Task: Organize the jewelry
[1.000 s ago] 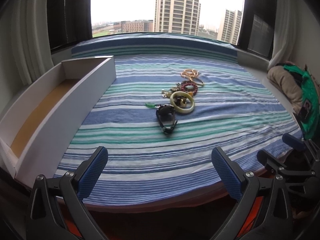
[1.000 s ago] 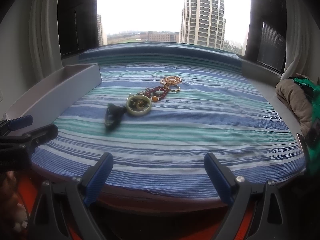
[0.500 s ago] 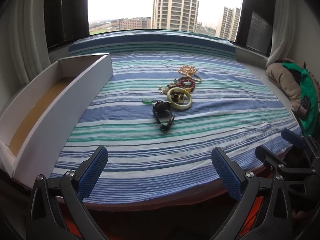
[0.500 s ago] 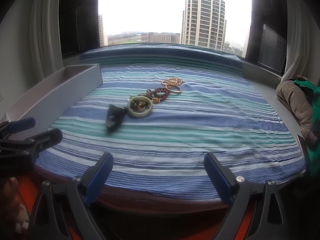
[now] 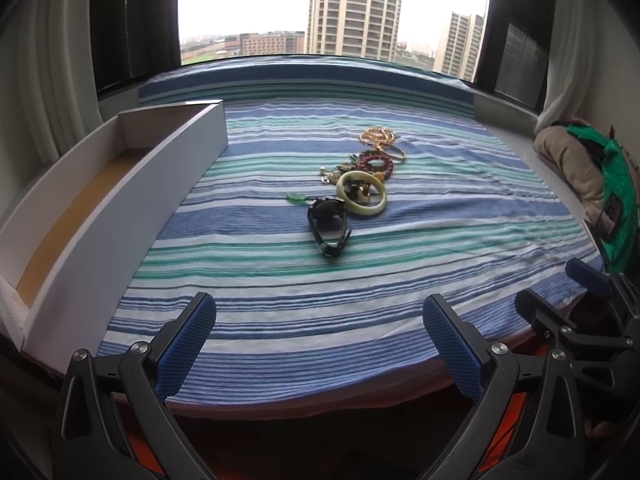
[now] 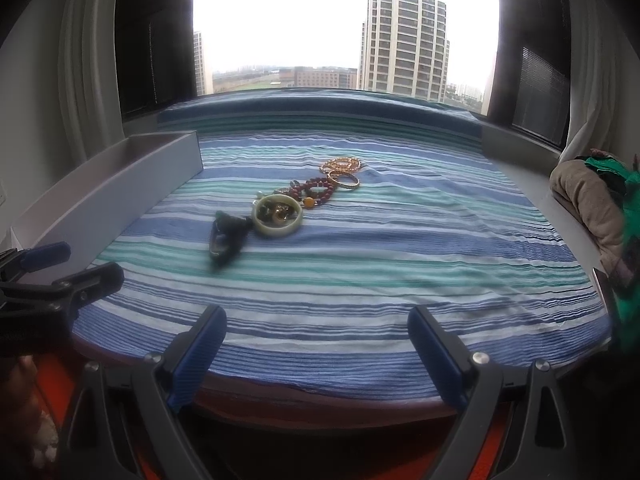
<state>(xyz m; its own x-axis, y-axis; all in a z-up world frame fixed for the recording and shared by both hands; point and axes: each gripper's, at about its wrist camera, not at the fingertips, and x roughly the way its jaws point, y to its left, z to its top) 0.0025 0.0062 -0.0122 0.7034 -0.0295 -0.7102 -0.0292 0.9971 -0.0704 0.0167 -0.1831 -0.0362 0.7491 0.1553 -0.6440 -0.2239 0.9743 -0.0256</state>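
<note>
Both claws, left claw and right claw, spread wide, empty, at the bed's near edge. Jewelry pile mid-bed; white box along the left edge. Best to start with the dark watch, nearest, pinching its strap.

Bare striped cloth lies between you and the jewelry pile; the white box walls your left; folded clothes crowd the right.

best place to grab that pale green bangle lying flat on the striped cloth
Grip the pale green bangle across its near right rim, coming down from above: one finger outside, one inside the ring. It lies flat, small pieces fill its middle, and the dark bracelet crowds its left edge.
</note>
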